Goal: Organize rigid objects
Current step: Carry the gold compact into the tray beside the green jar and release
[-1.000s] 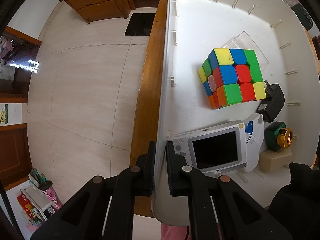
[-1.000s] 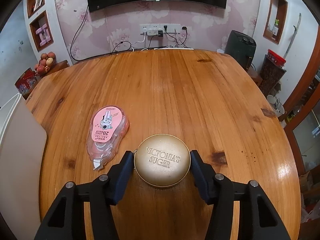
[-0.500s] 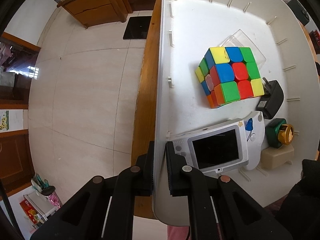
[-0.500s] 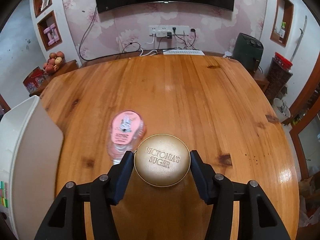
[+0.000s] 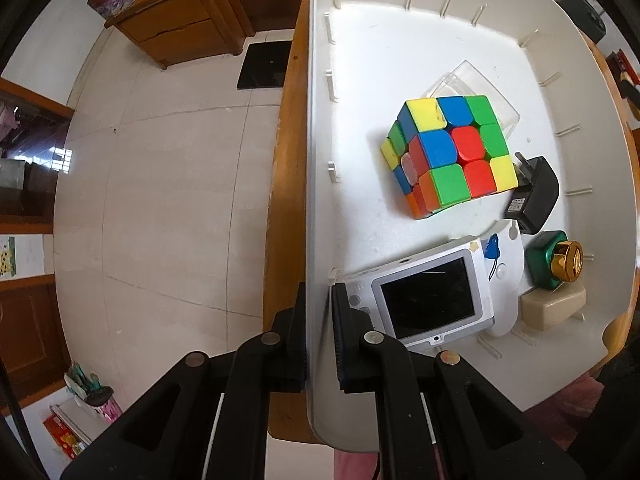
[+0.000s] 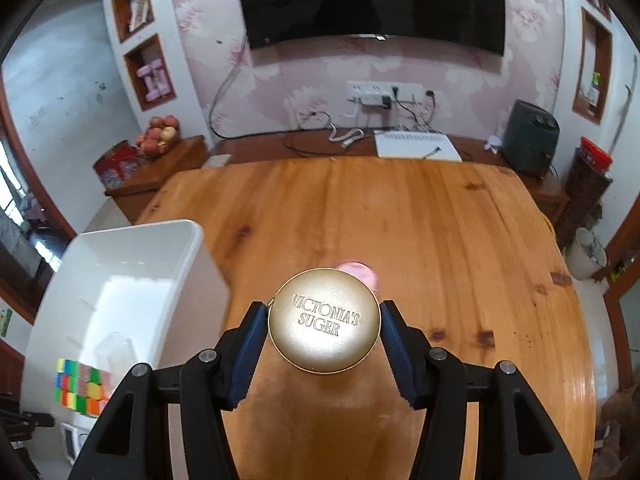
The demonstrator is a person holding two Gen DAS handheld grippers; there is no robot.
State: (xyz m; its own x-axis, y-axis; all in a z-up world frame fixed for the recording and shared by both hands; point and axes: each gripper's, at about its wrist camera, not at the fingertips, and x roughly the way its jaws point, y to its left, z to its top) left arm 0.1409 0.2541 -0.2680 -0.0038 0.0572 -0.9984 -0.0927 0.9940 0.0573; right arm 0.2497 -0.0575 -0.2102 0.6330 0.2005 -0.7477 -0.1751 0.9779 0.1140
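A multicoloured cube (image 5: pixel 450 156) is sitting in the white bin (image 5: pixel 360 40); a gold round tin (image 6: pixel 324 325) is showing above the brown wooden table (image 6: pixel 460 240)

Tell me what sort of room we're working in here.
Most likely a home living room: a wall-mounted television over floral wallpaper, a wooden table holding the white bin, and a side cabinet with a bowl of fruit.

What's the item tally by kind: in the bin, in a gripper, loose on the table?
In white bin: 6 (cube, clear box, black adapter, white handheld, green bottle, beige block)
In right gripper: 1 (gold tin)
On table: 1 (pink item)
Total: 8
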